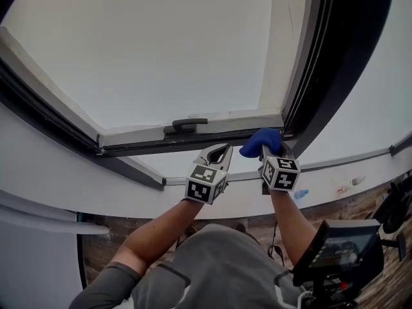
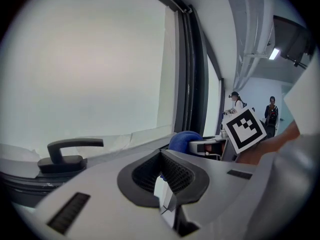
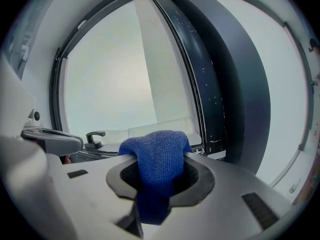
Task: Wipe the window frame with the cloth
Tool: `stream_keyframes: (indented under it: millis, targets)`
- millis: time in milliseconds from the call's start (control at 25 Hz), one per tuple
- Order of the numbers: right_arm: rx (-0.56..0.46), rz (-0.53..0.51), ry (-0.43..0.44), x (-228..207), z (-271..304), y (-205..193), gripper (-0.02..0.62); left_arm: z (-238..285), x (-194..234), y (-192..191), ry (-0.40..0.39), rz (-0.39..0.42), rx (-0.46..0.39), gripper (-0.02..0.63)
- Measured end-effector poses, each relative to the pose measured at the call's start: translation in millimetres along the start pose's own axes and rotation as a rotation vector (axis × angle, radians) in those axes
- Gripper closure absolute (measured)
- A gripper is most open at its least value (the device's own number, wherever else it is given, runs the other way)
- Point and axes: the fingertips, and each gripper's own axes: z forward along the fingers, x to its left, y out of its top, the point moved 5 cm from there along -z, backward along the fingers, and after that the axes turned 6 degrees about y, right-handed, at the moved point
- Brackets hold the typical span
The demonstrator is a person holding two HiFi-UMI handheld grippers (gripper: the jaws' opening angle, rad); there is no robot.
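The blue cloth (image 1: 261,141) is bunched between the jaws of my right gripper (image 1: 268,149), which is shut on it. It sits just below the dark bottom rail of the window frame (image 1: 193,141), near the frame's right corner. In the right gripper view the cloth (image 3: 157,154) bulges over the jaws of the right gripper (image 3: 157,168), with the dark upright of the window frame (image 3: 210,94) just behind. My left gripper (image 1: 221,149) is beside it on the left, shut with nothing in it. In the left gripper view, the cloth (image 2: 184,140) shows past the left gripper (image 2: 161,156).
A dark window handle (image 1: 187,125) sits on the bottom rail, left of both grippers; the handle (image 2: 67,151) also shows in the left gripper view. A white ledge (image 1: 96,185) runs below the window. A screen on a rig (image 1: 341,250) is at lower right. Two people (image 2: 236,101) stand far off.
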Motion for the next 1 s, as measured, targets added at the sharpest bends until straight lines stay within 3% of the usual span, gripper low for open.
stream_keyframes:
  millis: [560,1000]
  targets:
    - [-0.015,0.015,-0.161,-24.1,-8.2,4.0,0.476,26.2,-0.3,6.4,-0.13,0.043,0.017,0.597]
    - [-0.023,0.08,-0.243,-42.1,-30.2,-14.6,0.476,36.1,-3.7,2.2,-0.168,0.038,0.03,0.597]
